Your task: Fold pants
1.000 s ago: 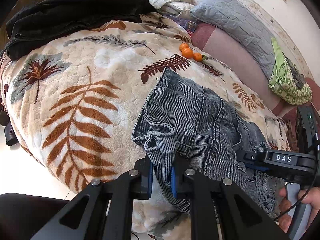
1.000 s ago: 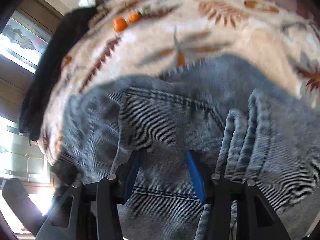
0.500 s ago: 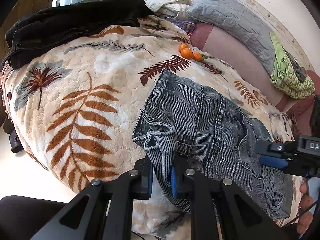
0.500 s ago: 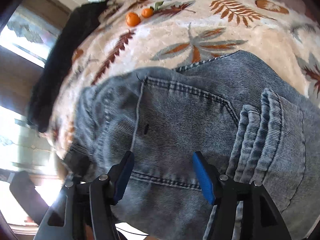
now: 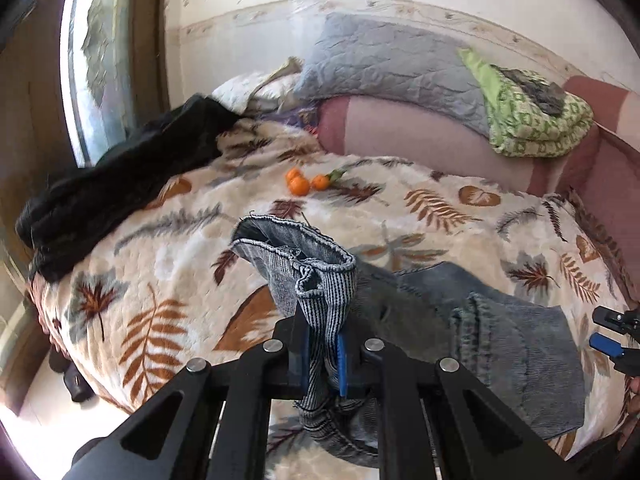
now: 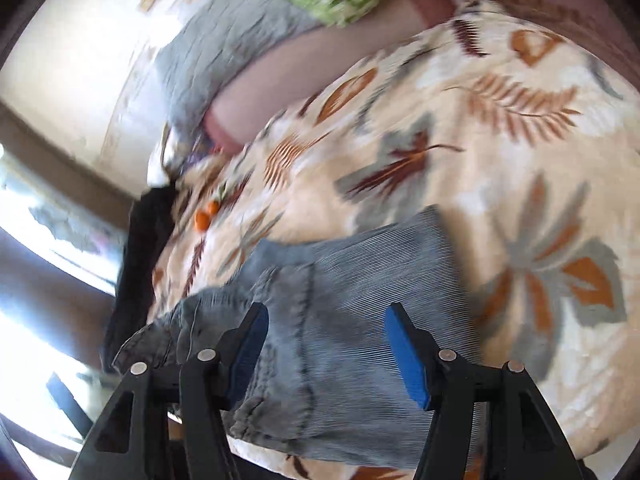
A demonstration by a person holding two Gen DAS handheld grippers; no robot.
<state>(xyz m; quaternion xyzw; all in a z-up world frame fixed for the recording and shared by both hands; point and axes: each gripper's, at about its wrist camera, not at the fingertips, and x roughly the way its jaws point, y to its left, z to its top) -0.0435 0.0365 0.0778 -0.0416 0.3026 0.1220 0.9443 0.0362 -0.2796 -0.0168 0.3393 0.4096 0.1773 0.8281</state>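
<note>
While the grey-blue denim pants (image 5: 500, 332) lie partly spread on a bed's leaf-print blanket (image 5: 168, 264), the left tool (image 5: 322, 354) is clamped on a bunched hem or cuff, its jaws closing tighter as the cloth hangs lifted. The right tool (image 6: 326, 354) hovers with jaws apart above the flat part, pressing on nothing. This looks like a fold in progress; next, the lifted end likely needs carrying over the flat part and laying down evenly. Three small oranges (image 5: 306, 182) sit well apart. The right view is blurred, and the pants' near edge is hidden behind the tools.
</note>
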